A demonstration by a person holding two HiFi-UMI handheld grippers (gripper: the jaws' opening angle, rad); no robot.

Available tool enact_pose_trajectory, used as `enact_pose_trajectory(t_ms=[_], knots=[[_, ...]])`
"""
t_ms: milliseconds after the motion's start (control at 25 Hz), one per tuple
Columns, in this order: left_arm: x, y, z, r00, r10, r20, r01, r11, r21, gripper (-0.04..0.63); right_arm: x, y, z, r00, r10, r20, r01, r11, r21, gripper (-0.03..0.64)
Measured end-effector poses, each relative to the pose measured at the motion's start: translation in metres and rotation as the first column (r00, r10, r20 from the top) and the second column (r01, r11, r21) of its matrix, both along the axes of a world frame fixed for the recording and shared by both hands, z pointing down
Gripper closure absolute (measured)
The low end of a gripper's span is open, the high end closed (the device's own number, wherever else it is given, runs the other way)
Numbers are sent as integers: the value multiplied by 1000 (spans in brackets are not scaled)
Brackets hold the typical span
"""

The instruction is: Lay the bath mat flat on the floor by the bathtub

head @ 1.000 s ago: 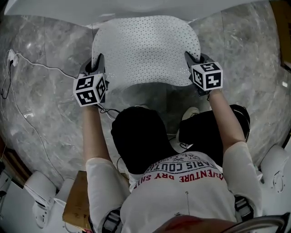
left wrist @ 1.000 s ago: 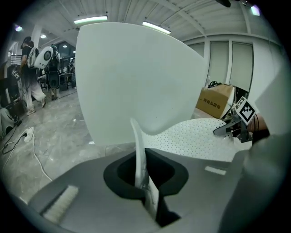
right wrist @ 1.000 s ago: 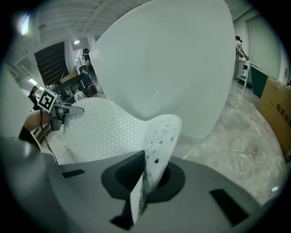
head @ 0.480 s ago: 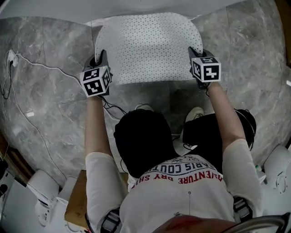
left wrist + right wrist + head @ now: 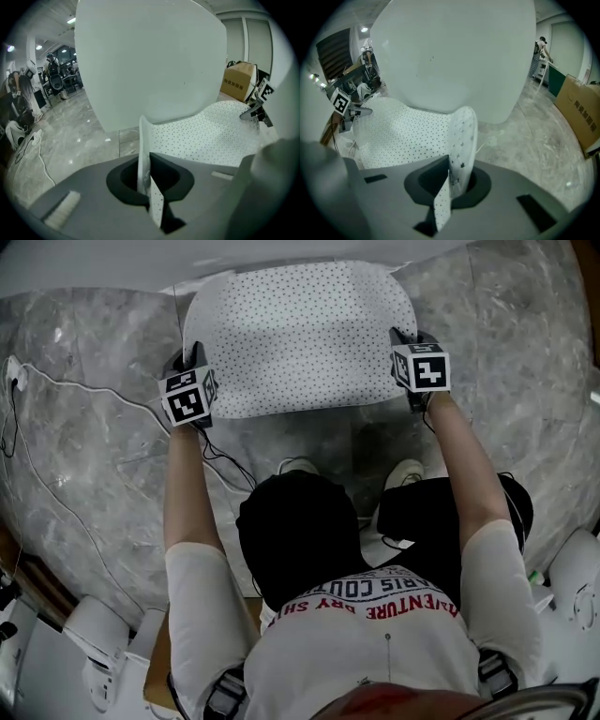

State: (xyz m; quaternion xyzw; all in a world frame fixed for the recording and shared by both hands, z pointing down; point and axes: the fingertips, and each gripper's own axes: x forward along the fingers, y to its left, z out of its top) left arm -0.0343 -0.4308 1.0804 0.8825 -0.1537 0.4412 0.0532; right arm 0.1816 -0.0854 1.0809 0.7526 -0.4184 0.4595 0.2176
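While the marble floor (image 5: 94, 474) fills most of the head view, the white bathtub (image 5: 112, 263) runs along its far edge, and the dotted bath mat (image 5: 300, 334) is spread just in front of it, its far edge up near the tub wall. The mat looks mostly opened out, with its two near corners pinched and raised. Whether the far part already rests on the floor is hard to judge from above, though both gripper views suggest it does.

The left gripper (image 5: 192, 360) has its fingers closed on the mat's left near corner, a thin fold standing between them. The right gripper (image 5: 403, 337) is clamped the same way on the right near corner, where the edge curls over. A thin cable (image 5: 84, 390) trails across the floor to the left, well apart from the mat.

The step in hand seems to be the lowering. Next, both corners want bringing down evenly, kept taut so no wrinkle forms, then releasing once the near edge lies flat.
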Motion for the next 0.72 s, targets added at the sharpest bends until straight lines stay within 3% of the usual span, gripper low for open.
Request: enact_pose_trajectory(t_ms=[160,360,480,600,680,720], knots=[[-4,-14,22,998,-48,38,48,999,20,574,-1,1,14,998,48,28,-48,999,1,604],[-7,-15,40,996,-86,33,88,992,-95,558,2,5,24,998,29,-57,-32,998,-49,604],[-6,-16,51,995,-83,50,89,987,-134,414,10,10,30,996,54,-77,-59,996,-71,604],[-8,-20,60,994,-79,72,86,990,-107,348,11,12,38,996,83,-45,-86,994,-63,592],[-9,-25,63,992,-102,69,109,990,-93,292,7,9,43,997,78,-8,-78,996,-45,411],[-10,-28,63,991,-123,61,128,988,-87,263,6,8,44,997,73,1,-73,997,-39,376]])
